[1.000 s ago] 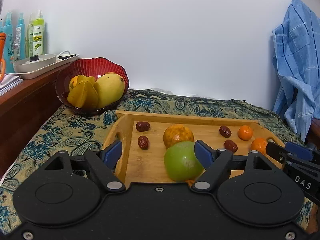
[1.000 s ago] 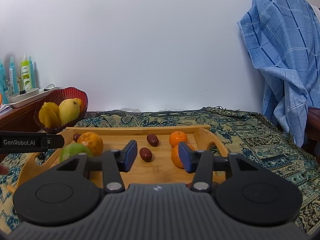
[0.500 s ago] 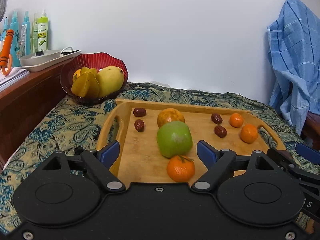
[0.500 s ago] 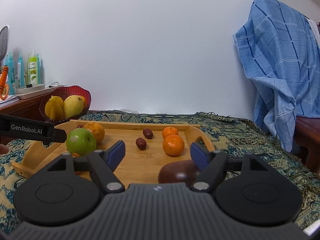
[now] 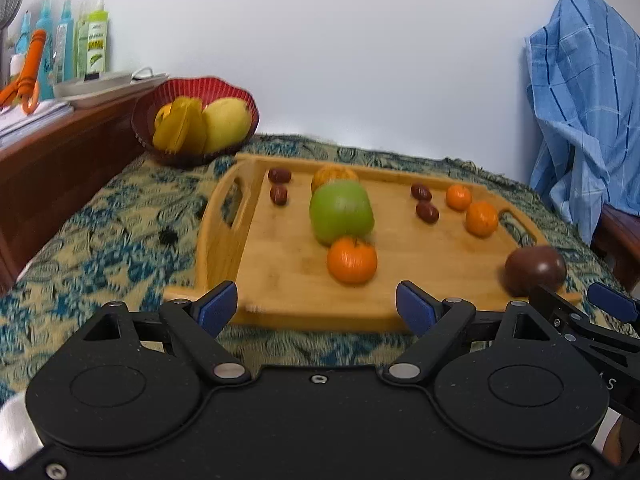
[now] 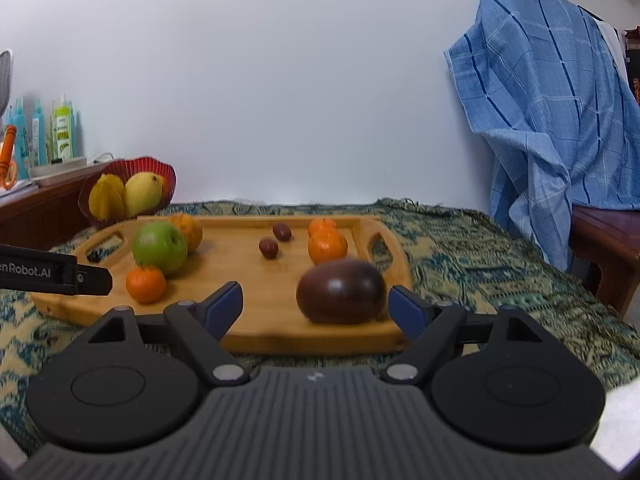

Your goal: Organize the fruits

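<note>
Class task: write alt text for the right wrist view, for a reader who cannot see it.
A wooden tray on a patterned cloth holds a dark brown fruit nearest the opening, empty right claw, plus a green apple, oranges and dates.

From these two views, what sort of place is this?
Probably a room in a home: a patterned cloth covers the surface, a blue checked garment hangs by the wall, and spray bottles line a wooden shelf.

Green apple (image 5: 341, 213), paisley cloth (image 5: 108, 236)
</note>
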The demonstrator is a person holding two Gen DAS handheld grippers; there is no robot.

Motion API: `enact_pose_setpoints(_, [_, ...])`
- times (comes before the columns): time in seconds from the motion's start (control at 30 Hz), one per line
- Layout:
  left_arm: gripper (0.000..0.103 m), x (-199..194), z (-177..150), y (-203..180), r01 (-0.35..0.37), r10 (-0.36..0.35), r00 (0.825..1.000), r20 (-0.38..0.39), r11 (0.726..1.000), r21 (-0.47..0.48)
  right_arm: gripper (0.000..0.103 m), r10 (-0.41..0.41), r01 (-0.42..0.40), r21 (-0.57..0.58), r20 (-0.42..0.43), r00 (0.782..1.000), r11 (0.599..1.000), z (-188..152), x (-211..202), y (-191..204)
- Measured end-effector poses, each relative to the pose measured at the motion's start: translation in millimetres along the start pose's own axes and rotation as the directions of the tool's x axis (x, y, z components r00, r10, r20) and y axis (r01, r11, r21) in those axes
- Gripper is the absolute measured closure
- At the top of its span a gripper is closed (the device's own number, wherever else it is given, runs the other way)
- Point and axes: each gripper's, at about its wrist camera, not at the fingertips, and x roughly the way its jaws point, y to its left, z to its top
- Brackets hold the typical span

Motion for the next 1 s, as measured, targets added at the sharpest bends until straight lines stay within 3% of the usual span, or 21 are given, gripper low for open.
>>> enact_pose_setpoints(0.43, [0.013,-11,-31,-6,0.001,0.002,0.998,-0.057,0.999,0.046,0.013,-0.028,0.026,-0.023,-0.082,0.996,0.999,-27,-10,2])
enact_pose_setpoints(1.0, [0.010,-3,-43,-9,-0.016,0.024,0.994,-0.107,0.997,0.077,0.010,-0.062,0.055,-0.051,-0.148,0.987,0.997,-39,2,7])
